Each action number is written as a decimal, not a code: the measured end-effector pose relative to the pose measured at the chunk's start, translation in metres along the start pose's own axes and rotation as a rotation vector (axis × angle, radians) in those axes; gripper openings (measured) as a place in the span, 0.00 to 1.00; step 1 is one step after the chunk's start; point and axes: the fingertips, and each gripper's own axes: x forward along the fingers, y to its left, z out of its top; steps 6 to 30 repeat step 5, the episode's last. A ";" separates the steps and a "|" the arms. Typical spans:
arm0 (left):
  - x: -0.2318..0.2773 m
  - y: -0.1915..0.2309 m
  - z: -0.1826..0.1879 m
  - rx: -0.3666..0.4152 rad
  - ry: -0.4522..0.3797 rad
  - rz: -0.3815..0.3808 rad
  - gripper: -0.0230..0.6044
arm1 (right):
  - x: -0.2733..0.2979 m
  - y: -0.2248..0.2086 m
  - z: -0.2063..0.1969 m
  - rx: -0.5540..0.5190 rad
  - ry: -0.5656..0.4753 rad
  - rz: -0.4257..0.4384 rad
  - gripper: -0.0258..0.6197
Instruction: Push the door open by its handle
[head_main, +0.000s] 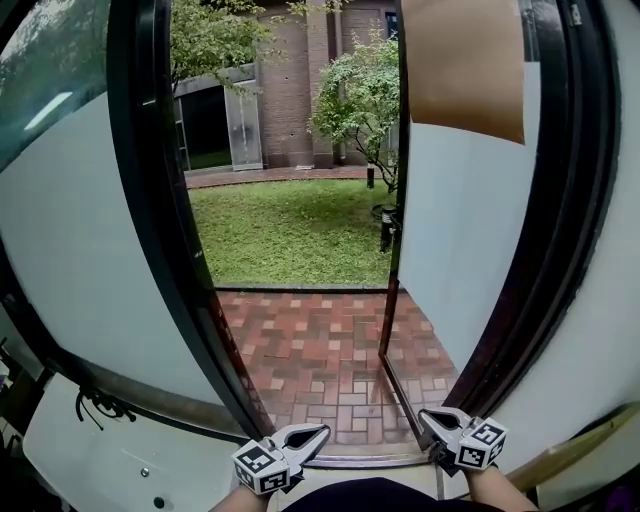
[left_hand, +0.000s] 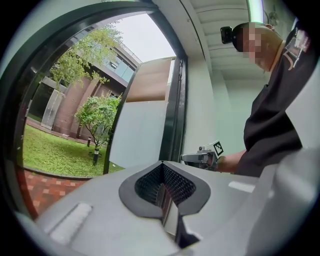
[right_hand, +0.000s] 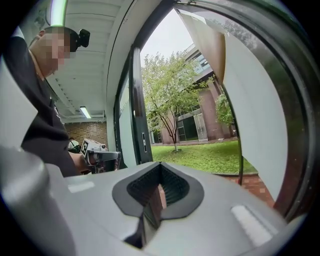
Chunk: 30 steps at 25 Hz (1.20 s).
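Left gripper (head_main: 312, 436): jaws pressed together, nothing between them, low at 6 o'clock in the head view. Right gripper (head_main: 430, 418): also closed and empty, at 5 o'clock, near the lower hinge-side corner of the door; no contact evident.

Frosted-glass door with dark metal frame (head_main: 460, 240): swung outward at 1 o'clock, well clear of the doorway. Red brick paving (head_main: 320, 345) and green lawn (head_main: 285, 225) show through the gap at 12 o'clock.

Handle: not made out in any view.

Assessment: push appears complete, with the door wide open. Nothing obvious is left to do.
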 end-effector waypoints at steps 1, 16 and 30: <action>0.000 0.001 0.001 0.003 -0.001 0.001 0.04 | 0.001 0.000 0.001 -0.003 -0.001 0.002 0.04; -0.003 0.002 0.003 0.001 0.007 0.004 0.04 | 0.001 0.001 0.002 -0.005 -0.002 0.002 0.04; -0.003 0.002 0.003 0.001 0.007 0.004 0.04 | 0.001 0.001 0.002 -0.005 -0.002 0.002 0.04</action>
